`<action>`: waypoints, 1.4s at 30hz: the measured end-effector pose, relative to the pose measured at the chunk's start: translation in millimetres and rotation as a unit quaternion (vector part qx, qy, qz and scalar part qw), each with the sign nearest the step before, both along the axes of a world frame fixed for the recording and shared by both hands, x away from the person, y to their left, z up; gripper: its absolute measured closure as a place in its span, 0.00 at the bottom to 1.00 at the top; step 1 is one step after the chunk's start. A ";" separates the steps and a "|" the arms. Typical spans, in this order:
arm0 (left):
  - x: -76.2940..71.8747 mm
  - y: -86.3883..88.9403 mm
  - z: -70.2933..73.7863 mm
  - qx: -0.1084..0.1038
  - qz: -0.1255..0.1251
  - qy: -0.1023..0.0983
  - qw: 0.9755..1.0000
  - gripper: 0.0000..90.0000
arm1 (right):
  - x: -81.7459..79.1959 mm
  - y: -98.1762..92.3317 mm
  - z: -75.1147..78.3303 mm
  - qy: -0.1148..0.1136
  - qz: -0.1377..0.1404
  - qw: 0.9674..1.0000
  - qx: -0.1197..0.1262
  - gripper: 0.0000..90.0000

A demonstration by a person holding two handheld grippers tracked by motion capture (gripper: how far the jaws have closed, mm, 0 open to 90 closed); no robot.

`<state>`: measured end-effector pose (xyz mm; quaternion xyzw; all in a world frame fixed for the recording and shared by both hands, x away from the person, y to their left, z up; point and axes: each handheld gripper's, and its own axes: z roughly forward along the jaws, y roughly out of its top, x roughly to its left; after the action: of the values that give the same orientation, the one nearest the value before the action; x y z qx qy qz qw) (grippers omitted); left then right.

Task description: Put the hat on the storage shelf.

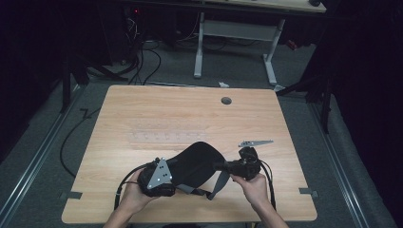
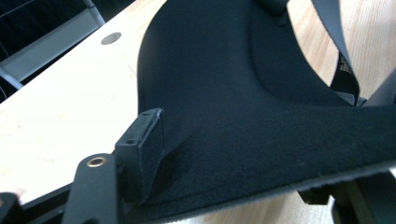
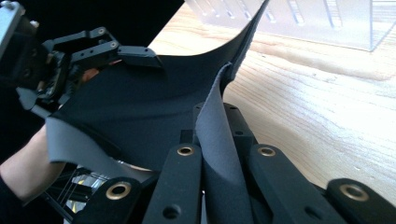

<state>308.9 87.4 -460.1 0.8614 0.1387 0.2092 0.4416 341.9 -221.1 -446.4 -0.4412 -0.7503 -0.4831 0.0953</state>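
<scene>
A black fabric pad (image 1: 197, 160) with a grey underside and grey straps (image 1: 219, 183) hangs just above the table's near middle, stretched between both grippers. My left gripper (image 1: 172, 165) is shut on its left edge; in the left gripper view one black jaw pad (image 2: 142, 144) presses on top of the fabric pad (image 2: 243, 93). My right gripper (image 1: 222, 165) is shut on the right edge. In the right gripper view the fabric pad's folded edge (image 3: 215, 116) stands pinched between the jaws, and the left gripper (image 3: 140, 52) shows farther off, also clamped on the pad.
The wooden table (image 1: 142, 109) has a round cable hole (image 1: 226, 100) at the back. A clear plastic rack (image 1: 166, 136) lies flat mid-table, just beyond the pad, and shows as a clear plastic rack (image 3: 322, 18) in the right gripper view. A white desk frame (image 1: 235, 33) stands behind.
</scene>
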 end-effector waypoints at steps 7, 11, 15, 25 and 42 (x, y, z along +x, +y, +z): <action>-0.5 -0.2 -0.4 -0.003 0.003 0.003 1.000 0.31 | 3.3 -4.2 -0.5 0.004 -0.014 1.000 0.002 0.96; -1.7 -0.3 -0.2 0.004 0.004 -0.003 1.000 0.29 | 4.4 -5.4 -0.5 0.009 -0.020 1.000 0.001 0.96; -3.7 -0.1 0.3 0.002 0.006 -0.008 1.000 0.29 | 6.0 -7.0 -0.8 0.014 -0.028 1.000 0.000 0.96; -3.9 2.9 1.9 -0.003 -0.009 -0.014 1.000 0.60 | 6.4 -7.2 -0.6 0.012 -0.027 1.000 0.005 0.96; -7.2 0.8 16.7 -0.003 -0.051 -0.012 0.999 0.89 | 18.8 -15.8 -12.9 0.042 -0.022 0.998 0.039 0.94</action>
<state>301.7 88.1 -443.4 0.8633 0.0905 0.1963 0.4560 360.8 -236.9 -459.3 -0.4736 -0.7160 -0.4952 0.1332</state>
